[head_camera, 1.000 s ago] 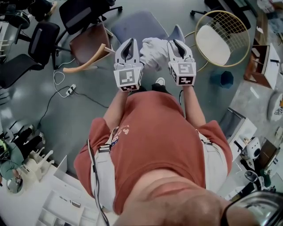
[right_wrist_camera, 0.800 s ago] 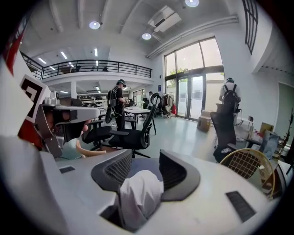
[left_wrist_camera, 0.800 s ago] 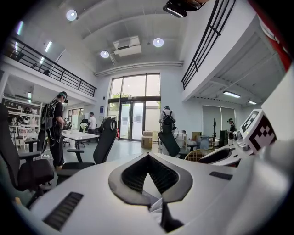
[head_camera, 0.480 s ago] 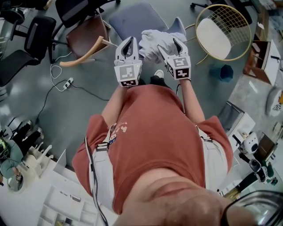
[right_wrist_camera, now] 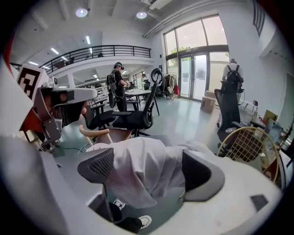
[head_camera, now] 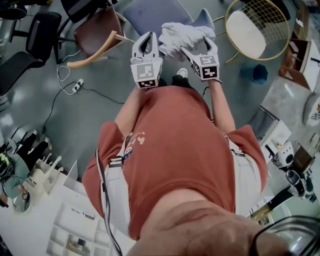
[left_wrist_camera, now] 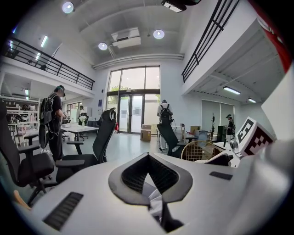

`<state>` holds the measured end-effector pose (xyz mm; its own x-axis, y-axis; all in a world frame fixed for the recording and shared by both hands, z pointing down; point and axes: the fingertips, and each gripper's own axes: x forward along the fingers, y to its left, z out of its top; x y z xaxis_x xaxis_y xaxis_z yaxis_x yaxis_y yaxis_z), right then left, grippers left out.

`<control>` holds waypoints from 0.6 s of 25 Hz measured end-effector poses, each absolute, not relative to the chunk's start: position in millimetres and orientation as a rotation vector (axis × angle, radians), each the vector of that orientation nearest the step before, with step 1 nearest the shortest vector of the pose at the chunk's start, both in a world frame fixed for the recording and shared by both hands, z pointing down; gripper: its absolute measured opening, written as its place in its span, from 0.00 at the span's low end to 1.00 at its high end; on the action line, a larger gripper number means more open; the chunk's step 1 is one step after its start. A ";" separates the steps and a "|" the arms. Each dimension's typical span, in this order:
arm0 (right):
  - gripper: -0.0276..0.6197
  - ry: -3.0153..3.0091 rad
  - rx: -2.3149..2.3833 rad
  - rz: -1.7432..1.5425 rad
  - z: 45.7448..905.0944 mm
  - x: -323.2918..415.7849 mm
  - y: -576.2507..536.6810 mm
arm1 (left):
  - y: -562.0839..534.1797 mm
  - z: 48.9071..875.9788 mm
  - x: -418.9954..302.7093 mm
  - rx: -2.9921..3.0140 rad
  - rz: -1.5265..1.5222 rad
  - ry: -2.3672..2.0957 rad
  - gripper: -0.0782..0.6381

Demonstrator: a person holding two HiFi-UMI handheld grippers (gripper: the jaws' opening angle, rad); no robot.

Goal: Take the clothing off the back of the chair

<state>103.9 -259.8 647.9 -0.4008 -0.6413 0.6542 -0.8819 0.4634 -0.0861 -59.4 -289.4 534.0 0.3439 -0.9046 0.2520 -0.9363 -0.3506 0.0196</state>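
White clothing (head_camera: 182,34) lay bunched on the blue chair (head_camera: 150,11), loose between my right tool's (head_camera: 199,46) jaws, which had just been spreading. My left tool (head_camera: 148,39) pinched a fold. I judged this the setting-down step, so next the left must let go.

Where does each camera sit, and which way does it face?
Head view: on the person's head, facing steeply down; shows red-shirted torso, arms, left gripper, right gripper.
Left gripper view: on the left gripper, facing across the hall; shows its shut jaws.
Right gripper view: on the right gripper, facing down at the white clothing between its jaws, which have just been opening.
Shared: head and right gripper views show that clothing and the wire chair.
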 end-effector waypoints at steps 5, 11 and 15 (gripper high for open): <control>0.71 -2.182 1.184 0.604 651.9 104.1 -260.6 | -285.0 535.4 -56.9 2.402 0.292 -1.673 0.13; 0.71 -2.171 1.121 0.556 654.1 104.1 -256.5 | -282.7 538.7 -51.1 2.428 0.306 -1.657 0.13; 0.71 -2.159 1.078 0.497 654.7 103.8 -255.7 | -284.4 533.9 -49.0 2.412 0.287 -1.658 0.13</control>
